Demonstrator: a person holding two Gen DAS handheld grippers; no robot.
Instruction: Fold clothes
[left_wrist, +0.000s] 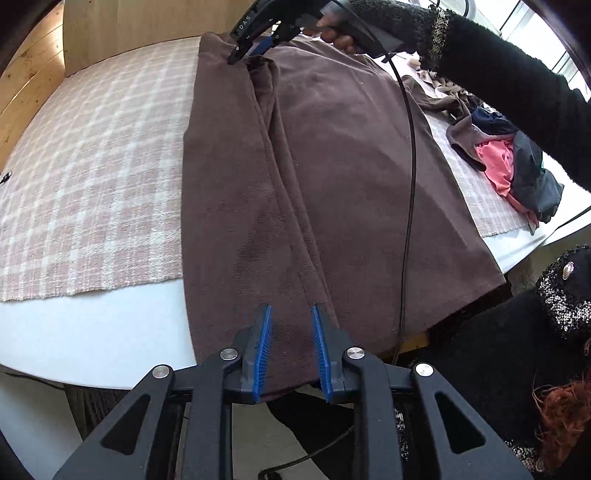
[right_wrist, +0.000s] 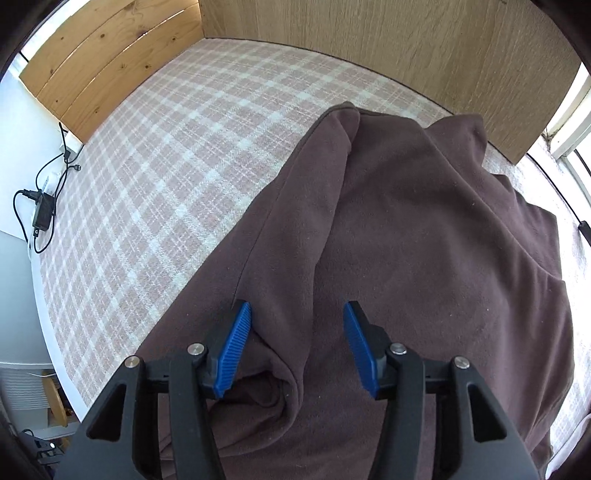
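Nearest the left wrist camera, the left hand-held gripper (left_wrist: 291, 347) is hovering over the near hem of the brown garment (left_wrist: 332, 192), its blue pads standing apart with nothing pinched between them. The garment is lying lengthwise along the tabletop (left_wrist: 92, 332), partly on the pink checked cloth (left_wrist: 92, 166), with its hem hanging just over the near edge. A long lapped fold is running up its middle.

Farther along, the right hand-held gripper (left_wrist: 240, 55) is pointing down at the garment's far end, at the top of that fold. In its own view the right hand-held gripper (right_wrist: 295, 350) is showing its pads apart, straddling the raised ridge of cloth without pressing on it.

The fabric is looking like soft, fleecy knit: light, limp, likely to sag and bunch, not slippery. Judging from this, it is best being taken by pinching a doubled edge or corner at hem and collar end together.

Only the left view is showing the sleeved arm (left_wrist: 498, 74), the black cable (left_wrist: 410, 184) crossing the garment, and the pile of other clothes (left_wrist: 506, 162) to the right. Only the right view is showing the wooden panel (right_wrist: 369, 48) behind and the charger and cables (right_wrist: 44, 206) at the left.
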